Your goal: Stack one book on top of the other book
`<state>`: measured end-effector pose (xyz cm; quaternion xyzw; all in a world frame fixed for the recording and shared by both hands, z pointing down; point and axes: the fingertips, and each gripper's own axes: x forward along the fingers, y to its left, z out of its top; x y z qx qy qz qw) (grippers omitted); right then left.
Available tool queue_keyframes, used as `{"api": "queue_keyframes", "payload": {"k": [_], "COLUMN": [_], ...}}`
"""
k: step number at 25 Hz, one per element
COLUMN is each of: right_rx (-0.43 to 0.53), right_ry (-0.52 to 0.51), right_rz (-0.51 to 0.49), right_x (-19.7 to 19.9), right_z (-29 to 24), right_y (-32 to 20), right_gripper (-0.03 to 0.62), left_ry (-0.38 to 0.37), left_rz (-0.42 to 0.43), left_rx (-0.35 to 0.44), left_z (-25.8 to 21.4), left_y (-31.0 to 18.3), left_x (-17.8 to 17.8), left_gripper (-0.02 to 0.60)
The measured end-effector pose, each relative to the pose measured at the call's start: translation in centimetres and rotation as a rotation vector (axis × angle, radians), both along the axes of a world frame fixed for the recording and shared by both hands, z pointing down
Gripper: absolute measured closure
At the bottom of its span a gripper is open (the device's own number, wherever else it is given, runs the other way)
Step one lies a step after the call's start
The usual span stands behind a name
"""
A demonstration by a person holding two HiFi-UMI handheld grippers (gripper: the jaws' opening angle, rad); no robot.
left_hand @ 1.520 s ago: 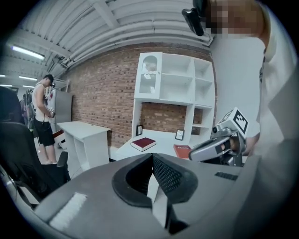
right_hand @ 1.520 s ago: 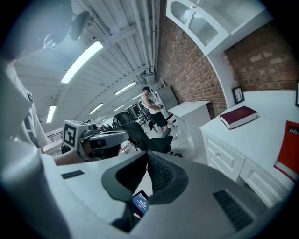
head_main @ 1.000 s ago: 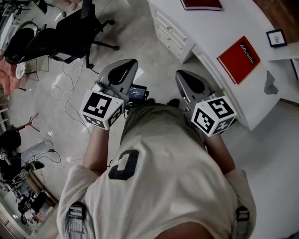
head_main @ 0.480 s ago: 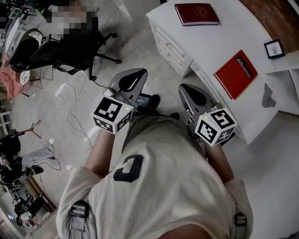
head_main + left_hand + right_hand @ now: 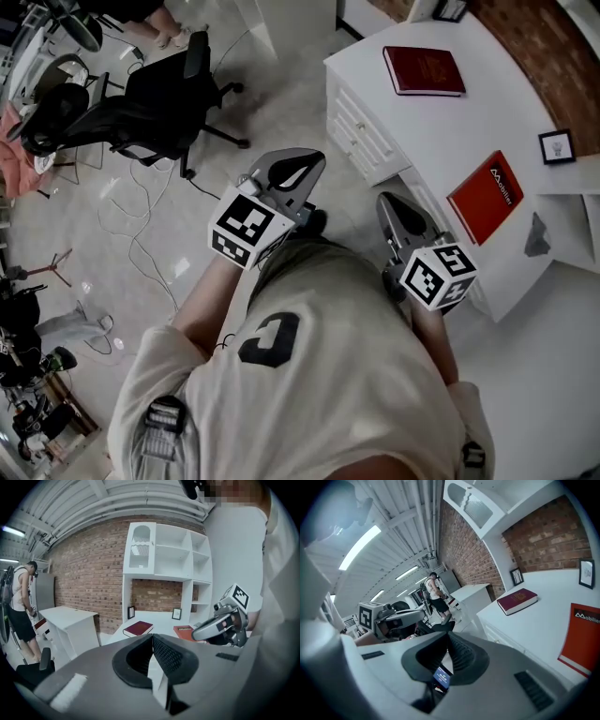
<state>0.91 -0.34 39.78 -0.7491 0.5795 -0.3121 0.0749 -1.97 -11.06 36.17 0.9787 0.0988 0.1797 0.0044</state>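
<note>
We are holding the left gripper (image 5: 300, 171) and right gripper (image 5: 401, 214) mid-frame, jaws closed, empty. The maroon book (image 5: 424, 71) and red book (image 5: 486, 197) are lying apart on the desk (image 5: 403, 131), upper right.

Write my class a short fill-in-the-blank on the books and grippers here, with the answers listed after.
The white desk holds ____ books. The dark red book and the bright red book lie ____, not stacked. The left gripper and right gripper hold ____.
Missing words: two; apart; nothing.
</note>
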Motion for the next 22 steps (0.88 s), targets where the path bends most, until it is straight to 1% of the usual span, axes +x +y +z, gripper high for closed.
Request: {"api": "queue_keyframes", "payload": {"k": [3,7,12,15,18,22], "right_rx": [-0.02,-0.039,-0.059,-0.073,-0.1,-0.118], "right_ry": [0.012,-0.003,-0.008,-0.013,-0.022,-0.008], "right_rz": [-0.016,-0.024,-0.026,-0.011,0.0,0.018], "right_x": [-0.3,-0.3,0.1,0.4,0.6,1.7], "right_z": [0.1,0.5,0.7,1.0,1.6,1.7], "right_y": [-2.6,-5.2,-7.4,-8.1,-8.3,-7.5], "right_gripper": [0.588,0.588,0.588,0.588,0.588,0.588], "left_ry": [-0.017,-0.036,-0.026,-0.028,-0.044,-0.054], "left_rz": [0.005,-0.001,-0.013,-0.014,-0.003,0.021], "left_rx": [-0.02,-0.056,-0.069,-0.098,-0.135,-0.146], "left_z": [0.7,1.7,2.1,2.5,3.3,3.8], "left_y": [-2.3,-4.6,-7.5,-9.1,-9.7,-9.2], "left_x": [-0.2,-0.6,-0.3,0.2,0.7,2.5], "left_gripper": [0.577,0.577,0.577,0.577,0.577,0.577]}}
